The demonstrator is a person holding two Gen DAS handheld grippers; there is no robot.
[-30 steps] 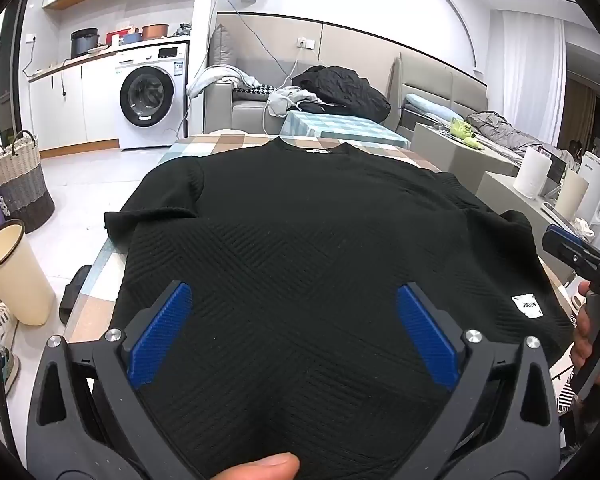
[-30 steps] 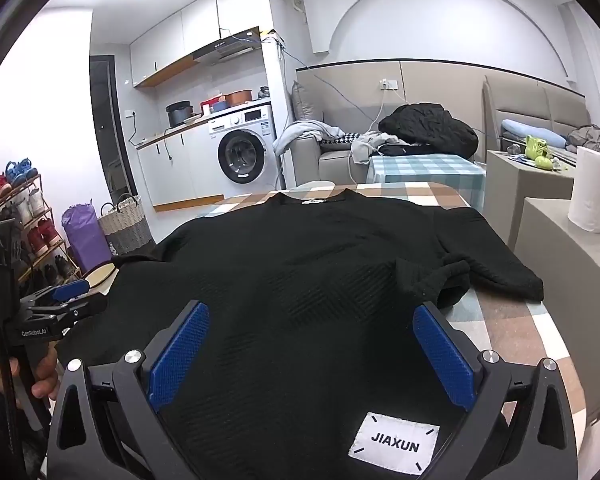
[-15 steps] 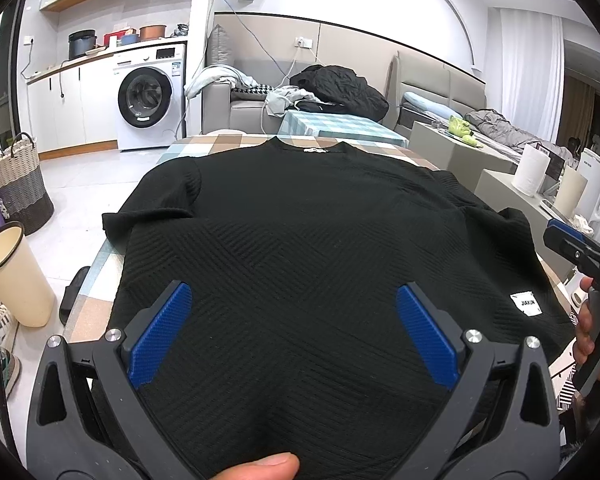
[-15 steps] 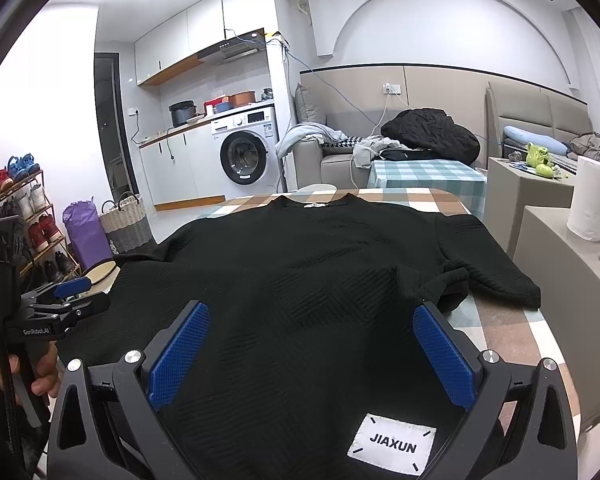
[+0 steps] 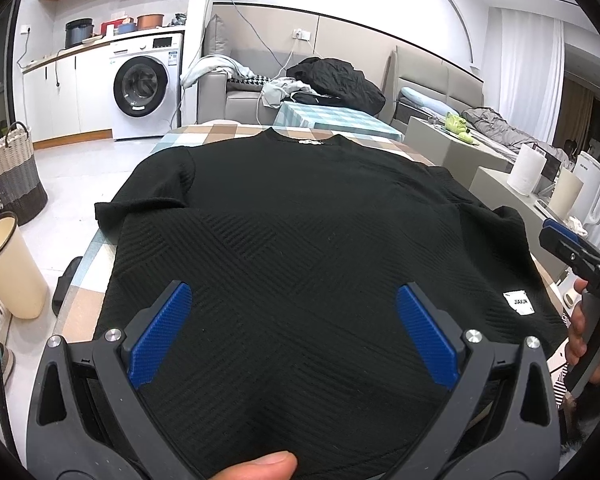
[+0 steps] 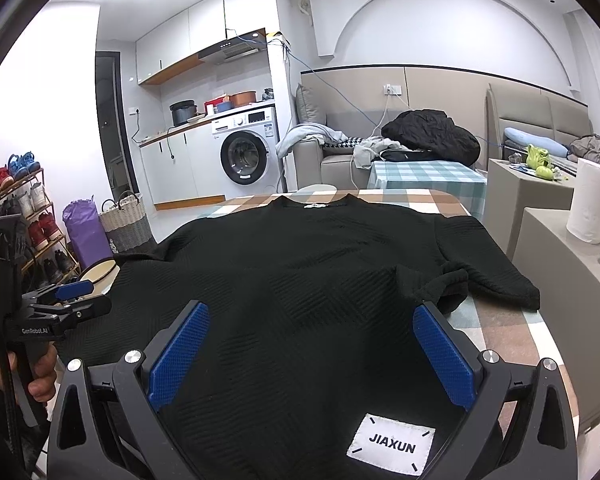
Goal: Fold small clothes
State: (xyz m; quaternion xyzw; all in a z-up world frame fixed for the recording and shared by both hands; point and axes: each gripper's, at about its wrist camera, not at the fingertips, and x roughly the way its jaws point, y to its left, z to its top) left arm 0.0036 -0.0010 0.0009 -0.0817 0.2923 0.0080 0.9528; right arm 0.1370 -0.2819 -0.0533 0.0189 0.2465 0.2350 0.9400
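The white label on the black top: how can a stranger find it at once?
Start at the checked table, which the black top covers. Go to its near hem on the right side. The white label reads JIAXUN, unlike the small tag at the collar.

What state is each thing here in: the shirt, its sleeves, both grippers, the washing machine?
Black shirt: unfolded, spread flat on the checked table.
Shirt's right sleeve: bunched.
Shirt's left sleeve: lying flat.
Left gripper: open, holding nothing.
Right gripper: open, holding nothing.
Washing machine: door shut.
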